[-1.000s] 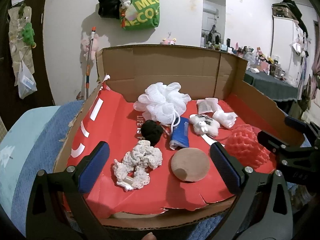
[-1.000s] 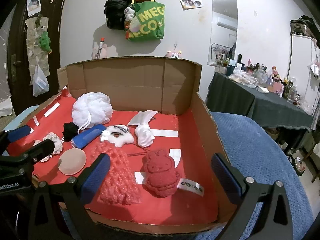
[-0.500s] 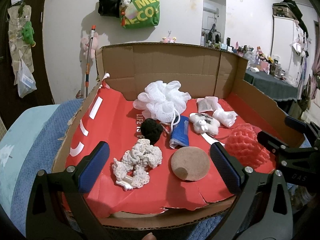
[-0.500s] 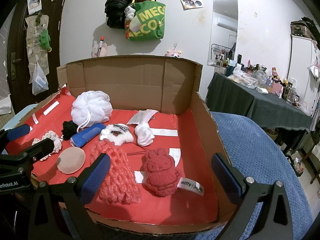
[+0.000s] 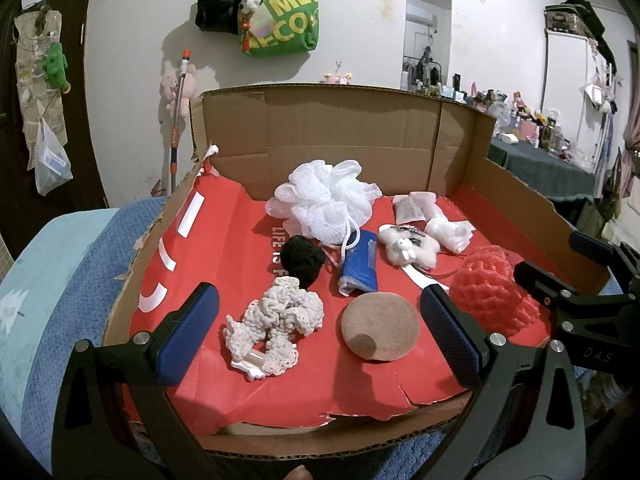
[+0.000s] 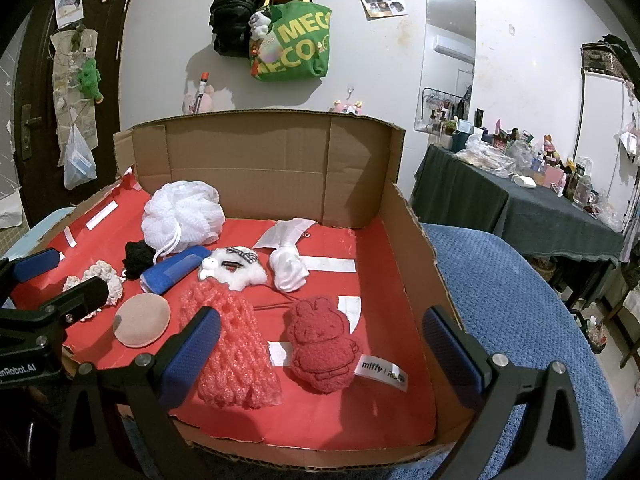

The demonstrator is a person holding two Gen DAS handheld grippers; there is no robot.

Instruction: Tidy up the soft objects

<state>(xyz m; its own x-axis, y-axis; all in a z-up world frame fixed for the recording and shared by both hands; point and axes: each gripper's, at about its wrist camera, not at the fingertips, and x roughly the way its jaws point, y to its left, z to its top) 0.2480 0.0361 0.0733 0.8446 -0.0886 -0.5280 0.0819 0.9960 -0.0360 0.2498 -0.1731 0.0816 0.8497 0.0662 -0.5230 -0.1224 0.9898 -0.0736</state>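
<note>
Both tools hover at the box's near edge, jaws wide apart, gripping nothing.

Left gripper (image 5: 320,332), right gripper (image 6: 320,356). Risk, my judgement: the cream crochet scrunchie (image 5: 276,320) at 6 o'clock or the red foam net (image 6: 230,350) snags a pad and drags its neighbours. Count, near to far: one scrunchie, one tan puff (image 5: 380,326), one net, one red bunny (image 6: 322,346), one black pom (image 5: 302,259), one blue roll (image 5: 359,268), one white plush (image 5: 408,246), one white loofah (image 5: 324,202) at 12, all in the cardboard box (image 5: 344,136).

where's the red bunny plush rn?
The fuzzy red bunny-shaped plush lies in the right wrist view, near the front right of the cardboard box, between the red foam fruit net and a white "miffy" label.
</note>
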